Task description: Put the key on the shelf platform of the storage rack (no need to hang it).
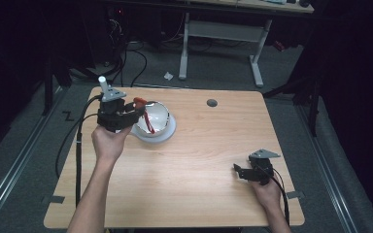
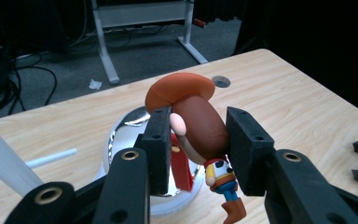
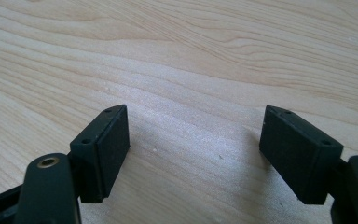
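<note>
The cowboy figurine (image 2: 200, 130), with its orange hat and brown head, hangs pinched by the head between the jaws of the left gripper (image 2: 198, 149), held above the rim of the shiny metal bowl (image 1: 156, 116). The bowl sits on a white plate (image 1: 167, 133) at the far left part of the wooden table (image 1: 199, 160). The right gripper (image 3: 193, 149) rests low over bare wood near the table's right edge, its jaws spread apart with nothing between them.
</note>
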`<state>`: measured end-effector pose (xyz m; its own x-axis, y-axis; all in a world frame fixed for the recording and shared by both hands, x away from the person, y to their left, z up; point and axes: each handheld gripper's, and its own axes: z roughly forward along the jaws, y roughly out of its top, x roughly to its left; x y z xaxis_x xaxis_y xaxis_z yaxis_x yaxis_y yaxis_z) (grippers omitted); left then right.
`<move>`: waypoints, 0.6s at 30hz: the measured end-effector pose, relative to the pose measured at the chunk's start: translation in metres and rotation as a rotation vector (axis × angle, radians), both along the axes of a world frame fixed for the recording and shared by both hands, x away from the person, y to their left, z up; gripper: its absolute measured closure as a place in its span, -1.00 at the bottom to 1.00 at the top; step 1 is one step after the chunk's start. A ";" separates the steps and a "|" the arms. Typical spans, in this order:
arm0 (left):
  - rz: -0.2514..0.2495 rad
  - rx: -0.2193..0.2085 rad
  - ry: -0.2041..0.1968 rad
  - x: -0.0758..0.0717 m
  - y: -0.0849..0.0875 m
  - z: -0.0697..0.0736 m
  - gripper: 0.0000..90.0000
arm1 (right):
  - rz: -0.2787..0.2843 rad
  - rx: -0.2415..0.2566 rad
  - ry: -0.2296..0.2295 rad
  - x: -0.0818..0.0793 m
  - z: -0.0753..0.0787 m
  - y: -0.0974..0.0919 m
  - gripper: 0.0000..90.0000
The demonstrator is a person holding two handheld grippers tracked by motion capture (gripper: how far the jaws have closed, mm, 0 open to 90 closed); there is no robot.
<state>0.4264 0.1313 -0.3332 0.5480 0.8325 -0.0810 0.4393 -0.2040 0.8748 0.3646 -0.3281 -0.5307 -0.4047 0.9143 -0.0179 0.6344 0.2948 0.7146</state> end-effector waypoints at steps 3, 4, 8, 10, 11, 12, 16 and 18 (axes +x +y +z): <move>0.010 0.007 -0.006 0.007 -0.001 0.002 0.39 | 0.000 0.000 0.000 0.000 0.000 0.000 -0.46; 0.014 0.007 -0.007 0.009 -0.001 0.003 0.39 | 0.000 0.000 0.000 0.000 0.000 0.000 -0.46; 0.031 0.006 -0.010 0.018 -0.001 0.002 0.39 | -0.002 0.001 0.001 0.000 0.000 0.000 -0.46; 0.036 0.008 -0.004 0.021 -0.001 0.000 0.39 | 0.000 0.000 0.000 0.000 0.000 0.000 -0.46; 0.040 0.012 0.000 0.023 -0.002 -0.001 0.39 | -0.001 0.000 0.000 0.000 0.000 0.000 -0.46; 0.042 0.024 0.004 0.024 -0.003 -0.002 0.39 | 0.000 0.000 0.000 0.000 0.000 0.000 -0.46; 0.044 0.051 0.010 0.029 -0.007 -0.008 0.39 | -0.001 0.000 0.000 0.000 0.000 0.000 -0.46; 0.043 0.055 0.010 0.031 -0.008 -0.012 0.39 | -0.001 0.000 0.000 0.000 0.000 0.000 -0.46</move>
